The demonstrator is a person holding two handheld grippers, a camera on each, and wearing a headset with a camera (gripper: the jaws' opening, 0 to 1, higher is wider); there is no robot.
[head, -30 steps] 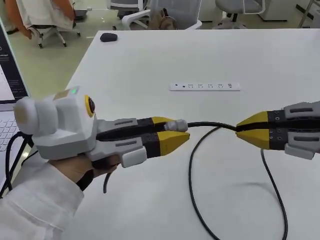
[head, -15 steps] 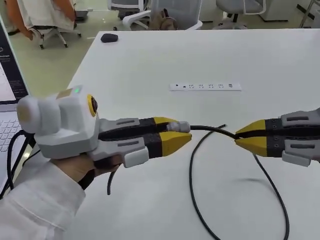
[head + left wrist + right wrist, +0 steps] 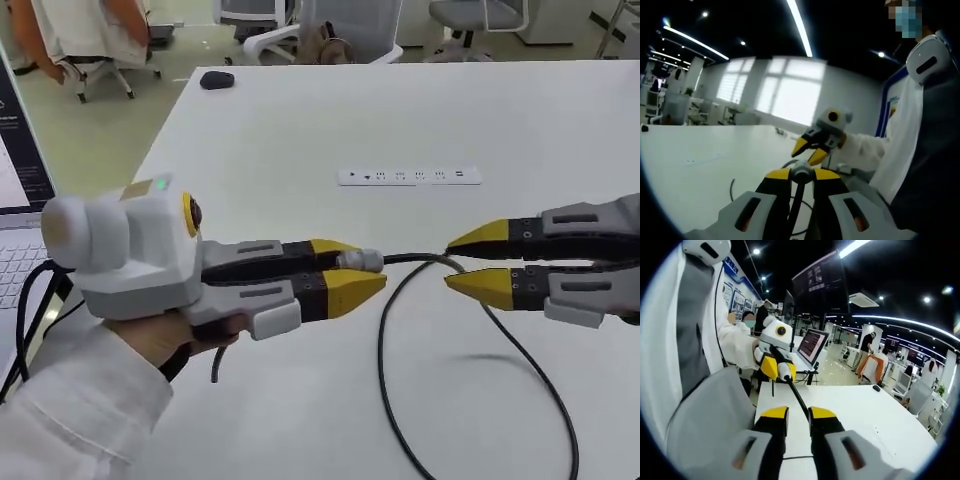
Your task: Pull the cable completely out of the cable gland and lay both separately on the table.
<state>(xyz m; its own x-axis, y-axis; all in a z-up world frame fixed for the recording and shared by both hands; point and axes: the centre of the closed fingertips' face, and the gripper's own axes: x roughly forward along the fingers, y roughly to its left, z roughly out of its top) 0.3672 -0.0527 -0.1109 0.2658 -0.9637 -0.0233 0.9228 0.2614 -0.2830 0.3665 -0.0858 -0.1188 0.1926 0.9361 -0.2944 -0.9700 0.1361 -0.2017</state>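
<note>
At the left a hand (image 3: 150, 335) holds the left gripper (image 3: 368, 266) level above the surface (image 3: 300, 120). Its fingers (image 3: 345, 290) are closed on the gland (image 3: 362, 261), which sits between the yellow tips with its mouth facing right. Gripping the hard fitting rather than the cord gives, I judge, a fixed anchor to pull against. A short dark tail hangs below this gripper, and in the left gripper view the cable (image 3: 381, 340) runs back between the fingers, so it is not yet out of the gland. From the gland's mouth the cable runs right through the air, then drops in slack loops onto the surface toward the near edge. That slack means a pull will take up little load at first. A power strip (image 3: 410, 176) lies farther back, well apart from the work. At the right, the right gripper (image 3: 449, 263) faces the left one along the cable's line. Its fingers (image 3: 490, 236) are parted narrowly, with the cable passing between them and apparently not pinched. Set so, it can close on the cord just beside the gland and draw straight away from the fitting, though a short grip may slip.
</note>
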